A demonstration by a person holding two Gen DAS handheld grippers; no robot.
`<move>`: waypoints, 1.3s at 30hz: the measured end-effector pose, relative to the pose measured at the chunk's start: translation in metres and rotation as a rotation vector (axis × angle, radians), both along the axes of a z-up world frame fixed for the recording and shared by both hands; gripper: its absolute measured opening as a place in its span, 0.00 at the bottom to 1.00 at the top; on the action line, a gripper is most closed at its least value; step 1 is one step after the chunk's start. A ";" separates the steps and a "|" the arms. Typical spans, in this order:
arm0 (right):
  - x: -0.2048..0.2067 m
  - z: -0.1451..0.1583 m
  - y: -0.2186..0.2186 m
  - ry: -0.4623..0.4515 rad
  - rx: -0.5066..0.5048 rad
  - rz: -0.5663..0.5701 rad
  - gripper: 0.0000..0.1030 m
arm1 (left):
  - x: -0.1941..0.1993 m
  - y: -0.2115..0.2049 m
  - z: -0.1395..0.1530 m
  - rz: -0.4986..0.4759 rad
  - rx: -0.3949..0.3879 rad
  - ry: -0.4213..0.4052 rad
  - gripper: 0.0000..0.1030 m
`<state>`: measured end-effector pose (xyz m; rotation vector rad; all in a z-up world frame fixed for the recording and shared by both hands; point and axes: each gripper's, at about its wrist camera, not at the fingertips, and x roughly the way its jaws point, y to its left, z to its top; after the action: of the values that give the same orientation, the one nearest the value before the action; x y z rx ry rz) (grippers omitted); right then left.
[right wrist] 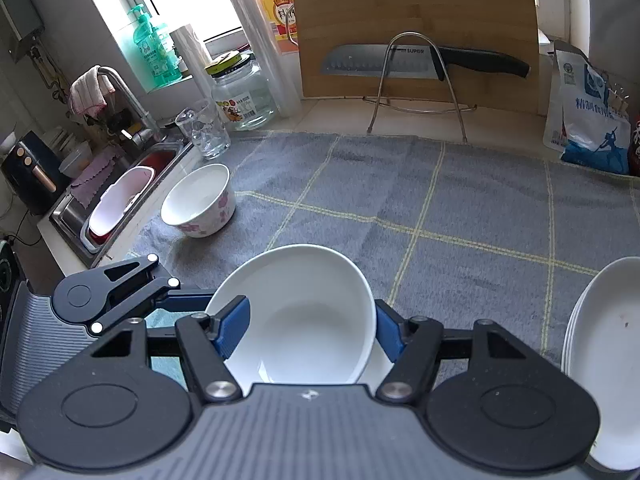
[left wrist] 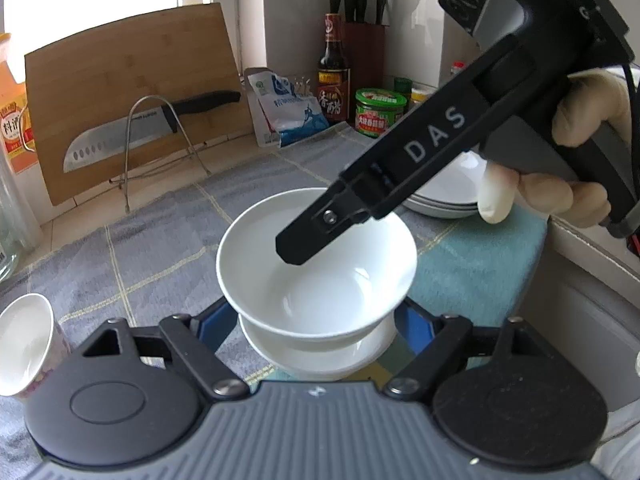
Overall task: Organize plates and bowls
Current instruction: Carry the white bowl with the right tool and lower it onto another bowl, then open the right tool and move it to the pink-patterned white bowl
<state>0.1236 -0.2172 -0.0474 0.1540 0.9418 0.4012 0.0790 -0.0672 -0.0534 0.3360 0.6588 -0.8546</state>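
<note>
In the left wrist view, the floral bowl is cut by the left edge, and the plate stack at right centre is mostly hidden behind the right gripper. In the right wrist view, the plate stack runs off the right edge, and the white bowl loses its near rim behind the gripper body.

Two nested white bowls are framed between the blue pads of the left gripper. One finger of the right gripper is seen inside the upper bowl. Stacked white plates are shown behind, on a grey checked cloth.
</note>
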 end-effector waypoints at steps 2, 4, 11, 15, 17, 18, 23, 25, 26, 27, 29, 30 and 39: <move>0.001 -0.002 0.000 0.005 0.004 -0.002 0.70 | 0.001 0.000 -0.001 0.001 -0.002 0.012 0.82; 0.001 -0.004 0.000 0.011 0.008 -0.008 0.70 | 0.002 0.000 -0.002 0.002 -0.002 0.023 0.82; 0.001 -0.010 -0.003 0.025 0.021 -0.020 0.70 | 0.004 -0.003 -0.008 -0.003 0.008 0.060 0.82; 0.001 -0.015 -0.005 0.031 0.019 -0.033 0.70 | 0.005 -0.006 -0.009 -0.009 0.018 0.058 0.82; 0.000 -0.016 -0.006 0.031 0.022 -0.035 0.70 | 0.006 -0.006 -0.011 -0.012 0.023 0.061 0.82; 0.000 -0.017 -0.007 0.031 0.025 -0.039 0.70 | 0.006 -0.007 -0.011 -0.014 0.026 0.061 0.82; 0.000 -0.016 -0.008 0.021 0.016 -0.049 0.70 | 0.008 -0.007 -0.014 -0.012 0.035 0.058 0.82; 0.000 -0.017 -0.009 0.025 0.016 -0.053 0.70 | 0.008 -0.007 -0.014 -0.016 0.032 0.060 0.82; 0.000 -0.018 -0.010 0.026 0.015 -0.055 0.70 | 0.007 -0.007 -0.015 -0.022 0.035 0.053 0.82; -0.001 -0.019 -0.010 0.028 0.015 -0.056 0.70 | 0.006 -0.007 -0.015 -0.026 0.038 0.047 0.82; -0.001 -0.020 -0.011 0.030 0.021 -0.062 0.70 | 0.006 -0.006 -0.016 -0.029 0.042 0.039 0.83; -0.001 -0.021 -0.012 0.031 0.024 -0.065 0.70 | 0.006 -0.007 -0.016 -0.030 0.043 0.038 0.83; -0.005 -0.020 -0.011 0.016 0.028 -0.062 0.76 | 0.003 0.006 -0.009 -0.059 0.015 0.032 0.92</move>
<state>0.1188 -0.2279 -0.0675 0.2114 0.9452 0.3568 0.0824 -0.0614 -0.0625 0.3573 0.6879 -0.9134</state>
